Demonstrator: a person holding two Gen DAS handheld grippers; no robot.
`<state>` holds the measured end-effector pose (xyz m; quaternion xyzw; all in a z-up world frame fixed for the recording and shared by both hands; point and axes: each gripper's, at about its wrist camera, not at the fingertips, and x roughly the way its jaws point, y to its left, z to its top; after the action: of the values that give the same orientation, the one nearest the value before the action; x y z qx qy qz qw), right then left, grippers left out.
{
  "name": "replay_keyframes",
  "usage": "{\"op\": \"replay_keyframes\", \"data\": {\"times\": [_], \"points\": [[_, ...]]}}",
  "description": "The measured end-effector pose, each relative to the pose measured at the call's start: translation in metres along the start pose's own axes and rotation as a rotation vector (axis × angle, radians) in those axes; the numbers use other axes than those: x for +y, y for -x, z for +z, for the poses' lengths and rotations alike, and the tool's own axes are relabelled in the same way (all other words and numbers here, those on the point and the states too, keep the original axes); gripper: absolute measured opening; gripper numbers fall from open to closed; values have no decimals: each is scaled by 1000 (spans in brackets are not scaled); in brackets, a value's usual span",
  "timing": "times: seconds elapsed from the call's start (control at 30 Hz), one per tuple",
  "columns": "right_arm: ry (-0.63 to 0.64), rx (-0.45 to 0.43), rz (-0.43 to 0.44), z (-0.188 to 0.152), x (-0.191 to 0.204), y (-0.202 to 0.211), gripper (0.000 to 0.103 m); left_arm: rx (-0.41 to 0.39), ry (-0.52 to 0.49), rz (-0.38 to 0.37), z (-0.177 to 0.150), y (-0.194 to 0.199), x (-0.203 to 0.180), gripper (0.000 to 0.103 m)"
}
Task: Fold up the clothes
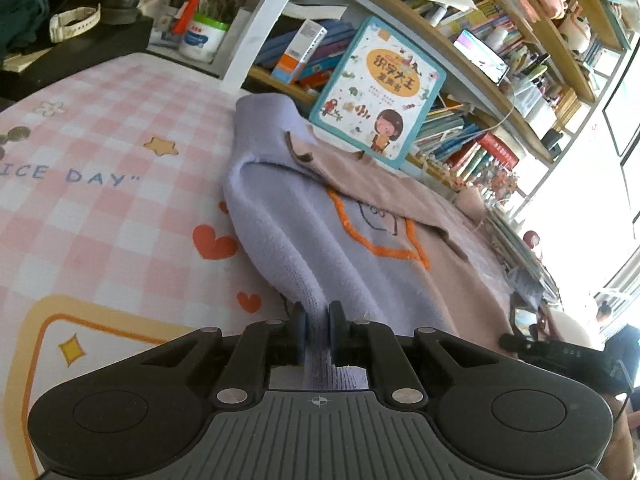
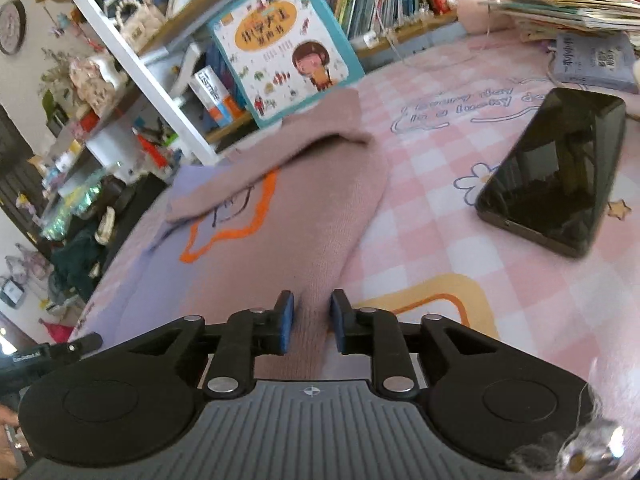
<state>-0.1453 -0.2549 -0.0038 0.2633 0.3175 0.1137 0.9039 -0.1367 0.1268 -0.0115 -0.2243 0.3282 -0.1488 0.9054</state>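
A knit sweater, lavender (image 1: pixel 304 236) on one half and dusty pink (image 2: pixel 320 208) on the other, with an orange star outline (image 1: pixel 384 250), lies on the pink checked tablecloth (image 1: pixel 100 128). A pink sleeve (image 2: pixel 280 148) is folded across its chest. My left gripper (image 1: pixel 318 320) is shut on the lavender hem, which is pulled up in a ridge. My right gripper (image 2: pixel 312 308) is shut on the pink hem, also bunched between the pads.
A black phone (image 2: pixel 556 168) lies on the cloth to the right of the sweater. A children's book (image 1: pixel 380 88) leans on the crowded bookshelf just behind it. A white shelf post (image 1: pixel 260 24) and a pen pot (image 1: pixel 202 36) stand at the far left.
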Motion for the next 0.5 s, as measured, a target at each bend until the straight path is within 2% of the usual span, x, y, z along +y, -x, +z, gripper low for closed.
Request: {"op": "replay_keyframes", "data": {"times": [0.5], "points": [[-34,-4,43,-3,-9,6,18,32,4,36,-3,-6,-2,13]]}}
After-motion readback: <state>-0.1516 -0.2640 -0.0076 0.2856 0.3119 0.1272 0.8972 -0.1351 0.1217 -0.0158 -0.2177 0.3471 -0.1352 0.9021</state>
